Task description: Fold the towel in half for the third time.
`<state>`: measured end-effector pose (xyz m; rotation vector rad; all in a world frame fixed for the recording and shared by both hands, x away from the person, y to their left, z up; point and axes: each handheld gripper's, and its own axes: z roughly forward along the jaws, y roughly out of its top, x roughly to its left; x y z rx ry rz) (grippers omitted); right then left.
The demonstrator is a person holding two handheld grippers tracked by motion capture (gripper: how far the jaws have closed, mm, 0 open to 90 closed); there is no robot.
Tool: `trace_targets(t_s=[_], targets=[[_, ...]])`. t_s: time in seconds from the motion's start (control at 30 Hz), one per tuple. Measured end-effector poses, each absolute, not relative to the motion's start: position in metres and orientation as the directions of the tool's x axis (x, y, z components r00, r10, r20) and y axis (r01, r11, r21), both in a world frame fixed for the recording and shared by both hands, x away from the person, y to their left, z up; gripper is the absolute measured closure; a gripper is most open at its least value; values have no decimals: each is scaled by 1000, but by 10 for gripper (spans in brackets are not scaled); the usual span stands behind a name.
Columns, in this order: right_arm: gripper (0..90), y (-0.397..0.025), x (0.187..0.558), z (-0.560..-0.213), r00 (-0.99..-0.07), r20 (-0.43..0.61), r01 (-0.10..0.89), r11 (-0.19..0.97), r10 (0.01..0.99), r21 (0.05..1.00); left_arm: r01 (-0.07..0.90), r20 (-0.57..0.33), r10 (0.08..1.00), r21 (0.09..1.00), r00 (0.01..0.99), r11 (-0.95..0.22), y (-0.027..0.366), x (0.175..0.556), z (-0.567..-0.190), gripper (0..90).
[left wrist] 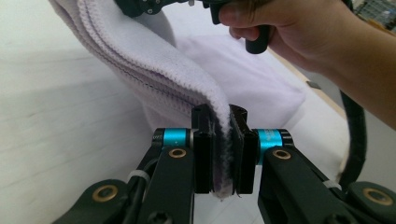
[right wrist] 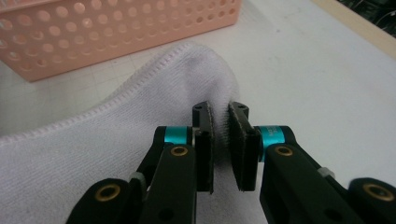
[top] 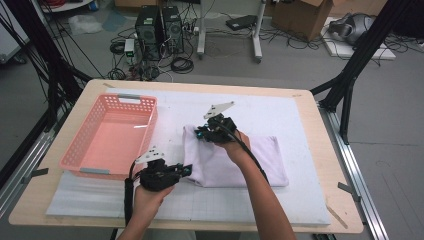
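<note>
A folded pale lilac towel [top: 245, 162] lies on the white mat in the middle of the table. My left gripper [top: 187, 170] is at its near left corner, shut on the towel's thick layered edge [left wrist: 154, 65], which rises from between the jaws of the gripper [left wrist: 225, 151]. At the far left corner, my right gripper [top: 201, 133] pinches a raised hump of towel [right wrist: 93, 154] between the pads of the gripper [right wrist: 222, 140]. In the left gripper view the person's right hand [left wrist: 299, 32] holds its handle above the cloth.
A pink perforated basket [top: 80, 145] stands left of the towel, and its holed wall [right wrist: 116, 32] is just beyond the right gripper. The white gridded mat [top: 300, 120] covers most of the wooden table. Computers, cables and boxes lie on the floor behind.
</note>
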<state>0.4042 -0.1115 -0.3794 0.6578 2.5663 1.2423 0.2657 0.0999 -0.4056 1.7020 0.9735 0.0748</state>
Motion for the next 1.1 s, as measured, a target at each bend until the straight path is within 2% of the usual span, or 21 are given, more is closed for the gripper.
trace_targets(t_s=[0.47, 0.8, 0.9, 1.0, 1.1], targets=[[817, -182, 397, -375, -832, 4, 322, 479, 554, 816, 538, -377, 577, 833, 725, -132, 35, 281, -391, 814], [816, -220, 392, -384, -805, 9, 344, 455, 593, 821, 536, -367, 569, 829, 736, -159, -1, 291, -401, 792], [817, -227, 391, -387, -800, -2, 345, 463, 600, 817, 515, -348, 573, 843, 742, -155, -7, 290, -403, 726], [817, -236, 392, -390, -795, -10, 342, 463, 607, 818, 475, -317, 565, 866, 762, -155, -6, 288, -403, 558], [818, -242, 392, -393, -794, -14, 343, 467, 608, 815, 444, -288, 567, 882, 771, -156, 1, 287, -401, 457]])
